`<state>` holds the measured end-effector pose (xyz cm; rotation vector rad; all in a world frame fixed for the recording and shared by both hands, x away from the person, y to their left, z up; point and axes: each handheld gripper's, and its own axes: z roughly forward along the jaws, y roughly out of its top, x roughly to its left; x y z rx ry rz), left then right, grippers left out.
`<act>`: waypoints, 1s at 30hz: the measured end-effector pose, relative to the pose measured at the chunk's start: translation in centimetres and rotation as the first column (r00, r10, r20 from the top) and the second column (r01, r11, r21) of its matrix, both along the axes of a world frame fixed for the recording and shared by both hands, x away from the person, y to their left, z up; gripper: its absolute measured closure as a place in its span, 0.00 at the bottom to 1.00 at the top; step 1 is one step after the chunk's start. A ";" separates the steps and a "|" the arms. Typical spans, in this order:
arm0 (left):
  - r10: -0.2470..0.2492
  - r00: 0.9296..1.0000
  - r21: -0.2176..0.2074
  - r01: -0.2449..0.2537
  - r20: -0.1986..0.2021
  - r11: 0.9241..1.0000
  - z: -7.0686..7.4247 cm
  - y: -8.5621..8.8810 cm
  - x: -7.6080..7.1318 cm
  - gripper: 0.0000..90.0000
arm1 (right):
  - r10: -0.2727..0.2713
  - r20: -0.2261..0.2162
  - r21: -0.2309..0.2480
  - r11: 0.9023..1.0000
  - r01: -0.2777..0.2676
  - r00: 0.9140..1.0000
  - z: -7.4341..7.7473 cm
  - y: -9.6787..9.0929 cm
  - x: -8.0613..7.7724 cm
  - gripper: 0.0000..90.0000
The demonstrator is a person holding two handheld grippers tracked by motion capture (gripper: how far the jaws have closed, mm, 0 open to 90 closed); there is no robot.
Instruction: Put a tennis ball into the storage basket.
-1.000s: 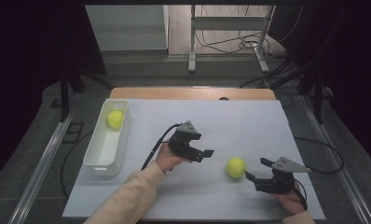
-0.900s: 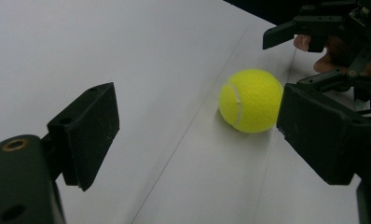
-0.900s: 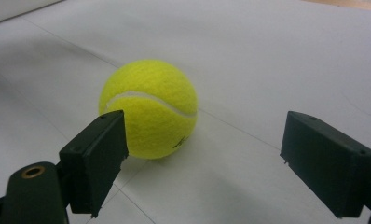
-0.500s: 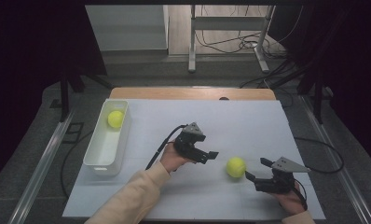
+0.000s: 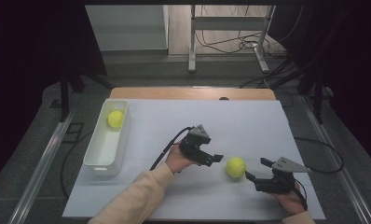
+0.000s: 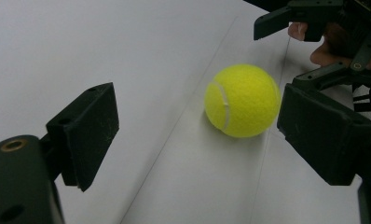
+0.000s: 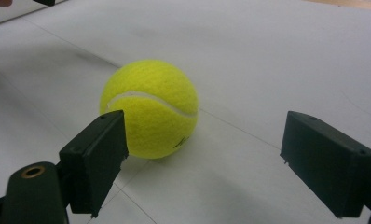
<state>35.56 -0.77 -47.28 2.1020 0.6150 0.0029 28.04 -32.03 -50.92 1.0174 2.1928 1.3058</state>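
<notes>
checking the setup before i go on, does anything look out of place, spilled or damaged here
Nothing stands out. One tennis ball lies loose on the table between the open left gripper and right gripper; another ball sits in the upright white bin.

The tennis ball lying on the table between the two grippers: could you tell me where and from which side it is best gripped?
Grip the tennis ball across its widest middle. It is round, so any pair of opposite sides serves. The left gripper is close beside it with jaws open and aimed at it, so coming level from that side, one pad on each flank, seems simplest. The white table around it is bare.
</notes>
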 end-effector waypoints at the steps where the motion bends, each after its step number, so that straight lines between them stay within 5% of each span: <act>1: -0.002 1.000 -0.003 0.002 -0.002 1.000 0.0 -0.2 0.0 0.15 | 0.000 -0.001 0.000 1.000 0.000 1.000 0.0 0.0 0.0 0.17; 30: -0.088 0.996 0.031 0.089 -0.023 0.996 -1.6 -3.5 -0.6 0.14 | -0.002 0.002 0.003 1.000 0.002 1.000 0.0 0.0 0.0 0.17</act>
